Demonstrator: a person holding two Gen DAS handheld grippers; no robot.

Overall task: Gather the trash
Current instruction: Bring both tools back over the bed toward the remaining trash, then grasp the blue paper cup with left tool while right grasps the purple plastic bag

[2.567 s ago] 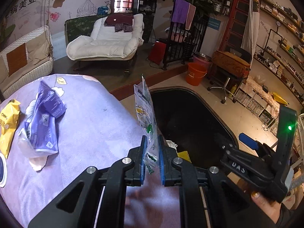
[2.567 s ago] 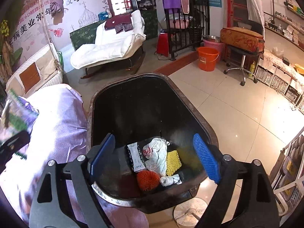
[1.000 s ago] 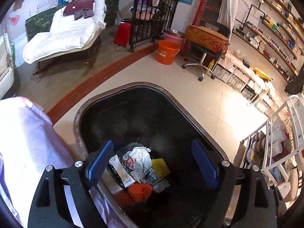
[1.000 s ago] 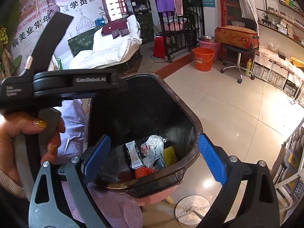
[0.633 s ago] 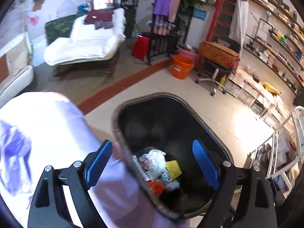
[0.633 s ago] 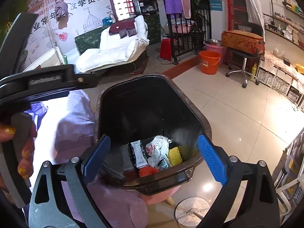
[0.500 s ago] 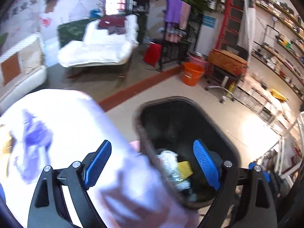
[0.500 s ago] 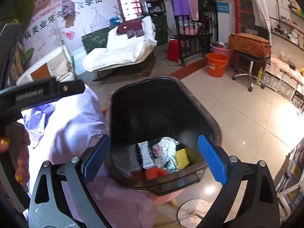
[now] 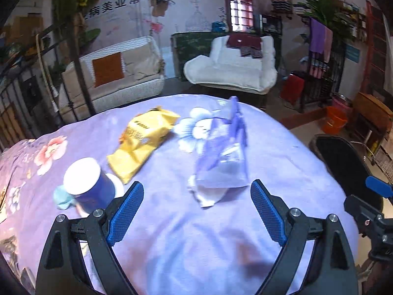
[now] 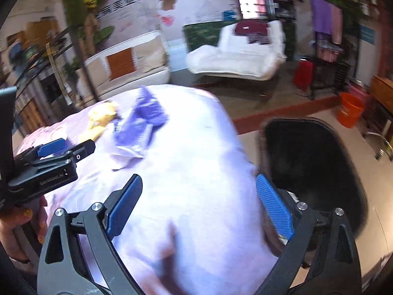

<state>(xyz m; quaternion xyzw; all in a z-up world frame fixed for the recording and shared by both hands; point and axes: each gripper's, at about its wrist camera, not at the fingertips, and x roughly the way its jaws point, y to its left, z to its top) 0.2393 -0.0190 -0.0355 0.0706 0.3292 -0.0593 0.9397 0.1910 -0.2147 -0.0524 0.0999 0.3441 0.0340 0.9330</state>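
Both tools empty, jaws wide: left tool [image 9: 196, 206], right tool [image 10: 199, 201]. Left-ahead of left tool: glossy blue cup [image 9: 84, 184], easily knocked. Ahead-left: crinkly yellow packet [image 9: 142, 140]. Dead ahead: crumpled purple wrapper [image 9: 221, 157], thin film, could slip. Floral cloth on bench [image 9: 191, 245] may snag. Right: black bin [image 10: 314, 162].

Wall banner [image 9: 157, 2], at 12 o'clock in left wrist view: large Chinese characters, partly legible, "美业常" and "收学员". Left gripper [image 10: 56, 158] body, at 9 o'clock in right wrist view: white lettering "GenRobot.AI". Yellow snack bag [image 9: 142, 137]: dark print, too blurred to read.
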